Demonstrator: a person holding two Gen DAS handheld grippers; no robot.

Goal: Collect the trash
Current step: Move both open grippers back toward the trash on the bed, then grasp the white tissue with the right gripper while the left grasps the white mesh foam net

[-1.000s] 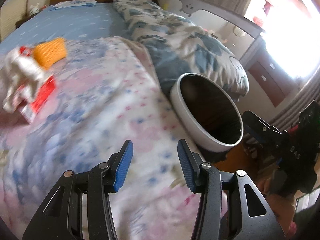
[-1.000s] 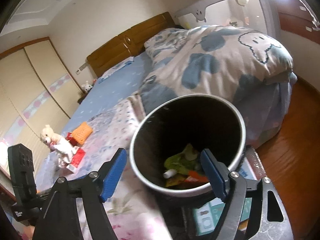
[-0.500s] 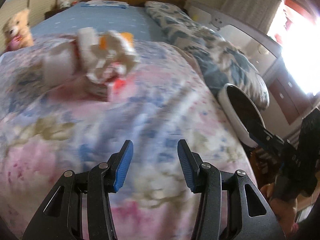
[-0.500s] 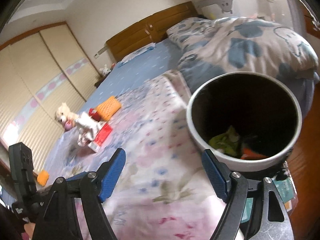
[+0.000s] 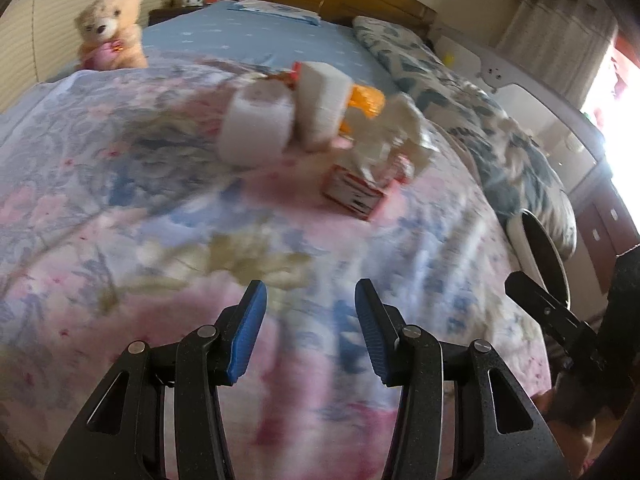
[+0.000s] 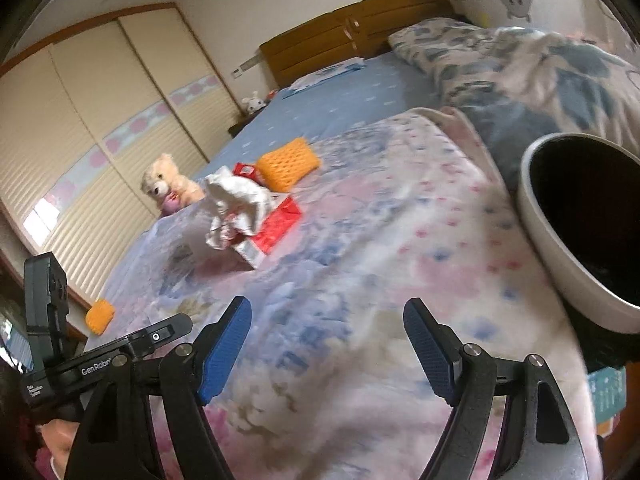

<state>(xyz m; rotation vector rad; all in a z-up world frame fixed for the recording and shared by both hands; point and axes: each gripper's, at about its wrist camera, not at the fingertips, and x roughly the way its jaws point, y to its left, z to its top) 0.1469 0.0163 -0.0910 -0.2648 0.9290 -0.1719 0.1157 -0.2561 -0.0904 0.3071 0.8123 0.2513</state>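
Left wrist: blurred trash pile (image 5: 320, 120).

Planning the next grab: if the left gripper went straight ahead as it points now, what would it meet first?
Probably the floral quilt itself, bare between the open left gripper and the trash pile beyond; depth is unclear.
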